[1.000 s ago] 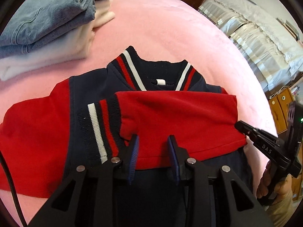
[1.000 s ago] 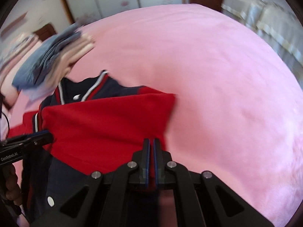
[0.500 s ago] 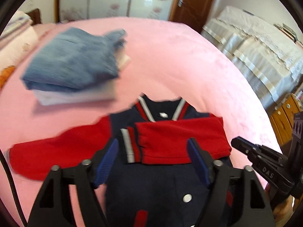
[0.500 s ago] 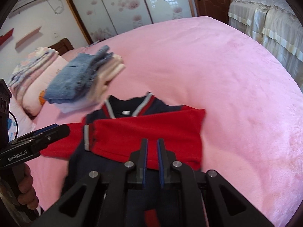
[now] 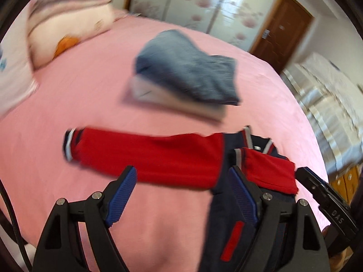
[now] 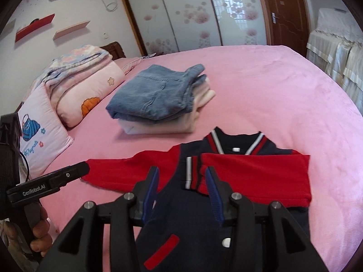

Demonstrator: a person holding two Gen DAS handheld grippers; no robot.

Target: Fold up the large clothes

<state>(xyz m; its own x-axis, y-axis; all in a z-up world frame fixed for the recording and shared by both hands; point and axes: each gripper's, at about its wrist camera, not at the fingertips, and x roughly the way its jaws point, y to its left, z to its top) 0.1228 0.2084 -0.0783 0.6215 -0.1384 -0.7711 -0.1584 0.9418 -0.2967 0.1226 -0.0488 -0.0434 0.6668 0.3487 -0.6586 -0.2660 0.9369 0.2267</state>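
1. Varsity jacket (image 5: 229, 204) lies face-up on the pink bed (image 5: 90, 95), seen from my left wrist: one sleeve crossed over its chest, one outstretched sleeve (image 5: 145, 156). My left gripper (image 5: 181, 195) hovers, jaws spread, holding nothing; I'd pinch near the cuff.
2. Right wrist: right gripper (image 6: 181, 195) likewise spread above the jacket; one stack of two folded garments (image 6: 158, 104) behind.

left claw (image 5: 181, 195): black, blue ribbed pads, silver screws | right claw (image 6: 182, 196): same

On the bed (image 6: 261, 86), the jacket (image 6: 204, 204) lies nearest, folded clothes (image 6: 158, 104) behind it, pillows (image 6: 74, 90) far left.
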